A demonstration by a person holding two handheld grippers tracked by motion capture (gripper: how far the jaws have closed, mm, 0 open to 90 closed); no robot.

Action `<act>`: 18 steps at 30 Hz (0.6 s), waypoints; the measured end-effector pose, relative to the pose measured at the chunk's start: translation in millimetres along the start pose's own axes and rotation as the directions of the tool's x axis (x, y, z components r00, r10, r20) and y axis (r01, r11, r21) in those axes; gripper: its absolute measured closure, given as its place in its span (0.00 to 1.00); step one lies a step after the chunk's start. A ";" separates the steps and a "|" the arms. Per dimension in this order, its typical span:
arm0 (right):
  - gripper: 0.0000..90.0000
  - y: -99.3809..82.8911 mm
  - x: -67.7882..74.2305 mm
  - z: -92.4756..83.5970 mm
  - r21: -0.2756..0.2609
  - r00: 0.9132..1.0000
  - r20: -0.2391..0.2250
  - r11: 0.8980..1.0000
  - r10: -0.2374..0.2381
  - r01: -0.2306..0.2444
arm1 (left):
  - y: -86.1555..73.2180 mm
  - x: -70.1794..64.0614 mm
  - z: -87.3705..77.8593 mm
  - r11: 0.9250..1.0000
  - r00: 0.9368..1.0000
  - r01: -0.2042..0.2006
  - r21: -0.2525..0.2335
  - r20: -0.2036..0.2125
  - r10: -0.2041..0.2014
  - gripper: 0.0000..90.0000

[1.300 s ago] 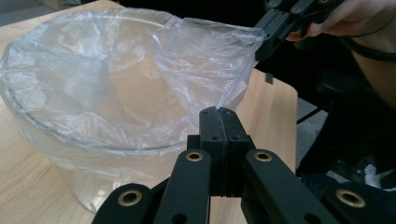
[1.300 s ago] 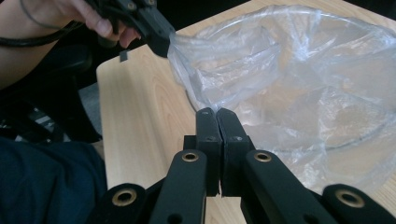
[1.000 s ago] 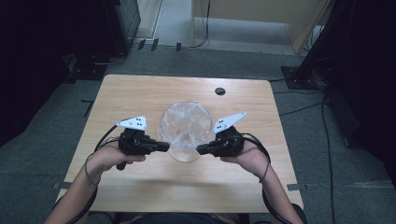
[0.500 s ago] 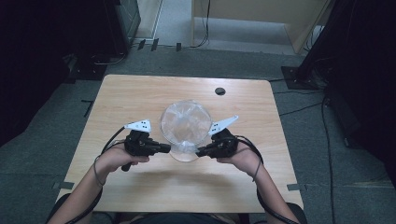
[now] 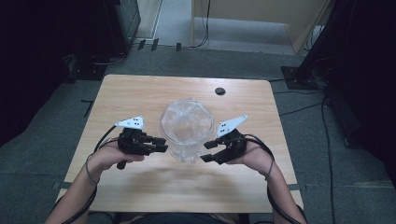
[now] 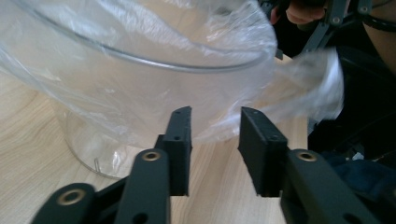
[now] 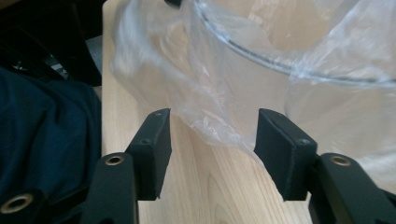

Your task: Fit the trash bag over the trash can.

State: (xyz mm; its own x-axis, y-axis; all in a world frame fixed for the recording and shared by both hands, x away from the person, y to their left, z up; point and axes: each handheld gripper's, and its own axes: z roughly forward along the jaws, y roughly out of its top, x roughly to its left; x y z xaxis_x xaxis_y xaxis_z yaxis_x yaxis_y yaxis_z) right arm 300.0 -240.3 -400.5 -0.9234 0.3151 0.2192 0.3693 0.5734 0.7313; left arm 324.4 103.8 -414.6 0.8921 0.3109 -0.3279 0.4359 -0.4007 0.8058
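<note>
A clear glass bowl (image 5: 186,125) stands mid-table, lined with a thin clear plastic bag (image 5: 187,154) that drapes over its rim and down its sides. My left gripper (image 5: 162,144) is at the bowl's left side and my right gripper (image 5: 207,152) at its right, both pointing inward. In the left gripper view the jaws have just been opening, and the bag's loose hem (image 6: 243,112) hangs just past the open left gripper (image 6: 215,117), untouched. In the right gripper view the right gripper (image 7: 212,119) has likewise just been opening, and the film (image 7: 210,126) sags into the gap without being pressed.
The wooden table (image 5: 135,95) has a black round grommet (image 5: 220,91) near its far edge. Cables trail from both grippers along the forearms. Dark equipment and floor cables surround the table, with a wooden cabinet (image 5: 261,18) behind.
Both grippers' jaws were shut beside the bowl earlier and now stand apart. The hands have stayed almost where they were.
</note>
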 end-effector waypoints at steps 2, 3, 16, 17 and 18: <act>0.49 2.4 2.2 -8.2 -0.017 1.000 0.005 1.000 -0.003 0.003 | 2.8 -1.1 -5.6 1.000 1.000 -0.011 -0.013 -0.004 0.011 0.64; 0.49 3.8 3.1 -12.5 -0.027 1.000 0.003 1.000 -0.004 0.004 | 4.8 -1.7 -9.6 1.000 1.000 -0.018 -0.024 -0.012 0.018 0.62; 0.59 10.9 -3.3 -36.7 -0.157 0.981 0.193 0.987 0.023 0.008 | 13.4 7.5 -20.6 0.995 0.991 -0.009 -0.095 -0.130 -0.003 0.52; 0.59 10.8 -5.0 -37.2 -0.158 0.977 0.210 0.987 0.022 0.012 | 14.1 8.7 -20.9 0.995 0.991 -0.008 -0.097 -0.136 -0.006 0.52; 0.59 10.5 -6.1 -38.0 -0.162 0.974 0.224 0.987 0.028 0.008 | 14.9 9.6 -21.1 0.995 0.990 -0.007 -0.101 -0.141 -0.007 0.52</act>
State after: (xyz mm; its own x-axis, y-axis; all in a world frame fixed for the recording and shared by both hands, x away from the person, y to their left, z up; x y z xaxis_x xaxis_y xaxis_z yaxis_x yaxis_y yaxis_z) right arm 305.6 -264.9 -369.7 -0.8656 0.4926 0.0898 0.3398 0.4461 0.8280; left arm 337.0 119.0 -395.4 0.8633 0.4320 -0.2609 0.4152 -0.3140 0.8539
